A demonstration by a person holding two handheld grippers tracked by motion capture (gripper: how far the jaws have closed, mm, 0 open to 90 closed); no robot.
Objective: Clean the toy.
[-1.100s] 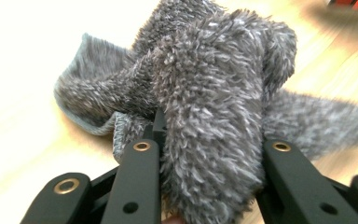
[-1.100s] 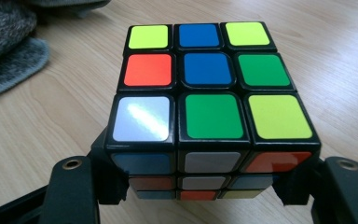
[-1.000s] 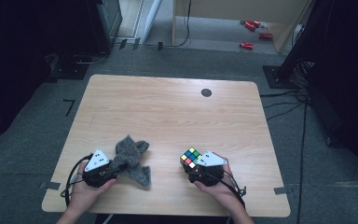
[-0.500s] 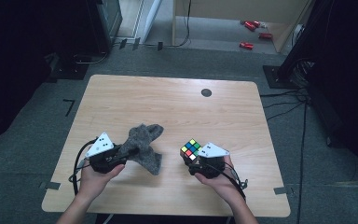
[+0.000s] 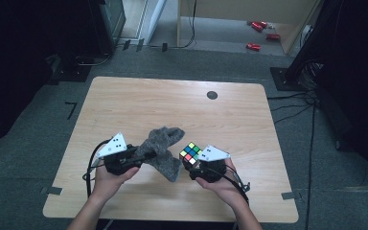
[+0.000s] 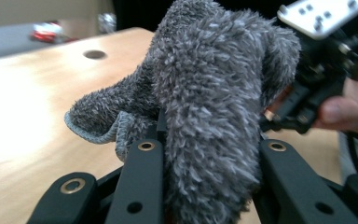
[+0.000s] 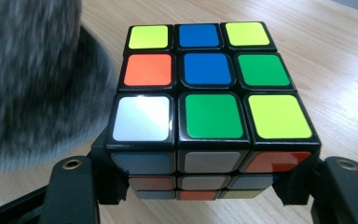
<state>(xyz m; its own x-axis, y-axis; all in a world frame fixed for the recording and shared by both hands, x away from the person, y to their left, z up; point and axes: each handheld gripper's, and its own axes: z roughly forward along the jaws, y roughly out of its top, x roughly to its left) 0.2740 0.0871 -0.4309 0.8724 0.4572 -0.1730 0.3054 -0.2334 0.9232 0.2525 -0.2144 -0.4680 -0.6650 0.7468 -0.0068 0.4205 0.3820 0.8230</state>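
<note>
Near the desk's [image 5: 124,96] front edge, the left gripper [image 5: 133,157] is clamped on a fluffy grey cloth [image 5: 165,148] held beside the Rubik's cube [image 5: 190,153], which the right gripper [image 5: 194,163] pinches steady, presumably for wiping.

Both grippers [image 5: 141,155] [image 5: 188,160] clamped, raised.

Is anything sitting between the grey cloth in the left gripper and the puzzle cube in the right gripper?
Nothing visible does. The left gripper is shut on the grey fluffy cloth, the right gripper is shut on the puzzle cube, and the cloth hangs right beside the cube with no object between.
</note>
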